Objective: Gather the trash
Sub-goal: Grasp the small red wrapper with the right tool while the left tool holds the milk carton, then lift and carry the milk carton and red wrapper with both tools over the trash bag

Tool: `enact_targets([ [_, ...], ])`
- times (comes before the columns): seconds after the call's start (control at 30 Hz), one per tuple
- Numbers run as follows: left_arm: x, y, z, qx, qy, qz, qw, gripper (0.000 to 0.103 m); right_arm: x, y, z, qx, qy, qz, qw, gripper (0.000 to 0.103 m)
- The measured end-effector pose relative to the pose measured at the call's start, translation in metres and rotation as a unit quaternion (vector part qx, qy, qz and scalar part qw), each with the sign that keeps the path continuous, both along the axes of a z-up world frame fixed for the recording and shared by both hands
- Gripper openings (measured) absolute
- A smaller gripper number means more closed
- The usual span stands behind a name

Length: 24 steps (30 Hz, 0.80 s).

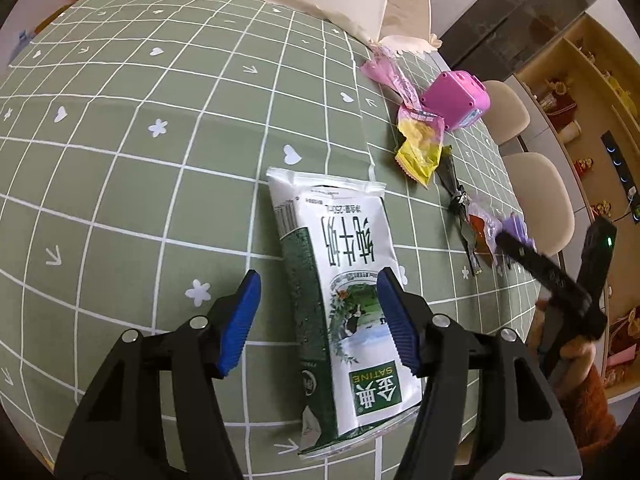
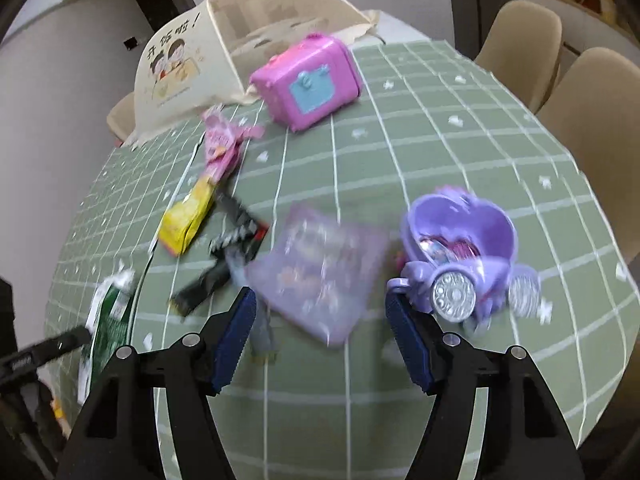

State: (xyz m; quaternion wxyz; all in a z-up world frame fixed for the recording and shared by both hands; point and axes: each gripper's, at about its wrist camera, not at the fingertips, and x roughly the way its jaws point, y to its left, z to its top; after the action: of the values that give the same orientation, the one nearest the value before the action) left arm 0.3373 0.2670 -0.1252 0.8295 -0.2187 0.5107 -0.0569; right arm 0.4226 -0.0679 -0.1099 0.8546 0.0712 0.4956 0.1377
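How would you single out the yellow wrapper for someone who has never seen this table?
Start at the pink toy case on the green checked tablecloth. A trail of litter runs from it toward the camera: first a pink wrapper, then the yellow wrapper, then a black wrapper. It is the only yellow piece, puffy, with one crimped end.

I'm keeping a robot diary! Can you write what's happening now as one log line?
left gripper: open, astride milk carton | right gripper: open, over purple wrapper | tablecloth: more wrappers left
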Motion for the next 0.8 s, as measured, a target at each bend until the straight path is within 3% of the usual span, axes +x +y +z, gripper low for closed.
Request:
enact_targets([
  [0.17,0.002,0.000,-0.003,0.003,0.009,0.000,1.0000,0.057,0.021,0.011,-0.011,-0.013,0.017,-0.012,1.000,0.064],
  [0.23,0.001,0.001,-0.003,0.005,0.010,0.001,0.9999,0.057,0.021,0.016,-0.012,-0.024,0.014,-0.007,1.000,0.070],
  [0.33,0.003,0.004,-0.004,0.006,0.012,0.010,0.9999,0.057,0.017,0.025,-0.014,-0.055,-0.003,0.019,0.998,0.072],
  [0.43,0.000,0.004,-0.006,0.007,0.015,0.014,0.9998,0.057,0.012,0.039,-0.017,-0.119,-0.017,0.071,0.990,0.071],
  [0.5,-0.001,0.004,-0.006,0.008,0.015,0.015,0.9997,0.057,0.012,0.039,-0.016,-0.116,-0.021,0.094,0.989,0.069],
  [0.57,-0.003,0.002,-0.005,0.009,0.014,0.016,0.9997,0.057,0.013,0.035,-0.013,-0.115,-0.029,0.099,0.988,0.032],
  [0.6,-0.004,0.001,-0.003,0.010,0.013,0.015,0.9997,0.057,0.014,0.031,-0.010,-0.099,-0.021,0.103,0.990,0.018],
  [0.63,-0.005,0.000,-0.003,0.011,0.012,0.015,0.9998,0.057,0.014,0.028,-0.007,-0.082,-0.017,0.102,0.991,0.011],
  [0.8,-0.007,-0.011,0.004,0.009,0.002,0.007,0.9999,0.057,0.002,0.021,0.021,-0.055,-0.045,0.099,0.993,0.006],
])
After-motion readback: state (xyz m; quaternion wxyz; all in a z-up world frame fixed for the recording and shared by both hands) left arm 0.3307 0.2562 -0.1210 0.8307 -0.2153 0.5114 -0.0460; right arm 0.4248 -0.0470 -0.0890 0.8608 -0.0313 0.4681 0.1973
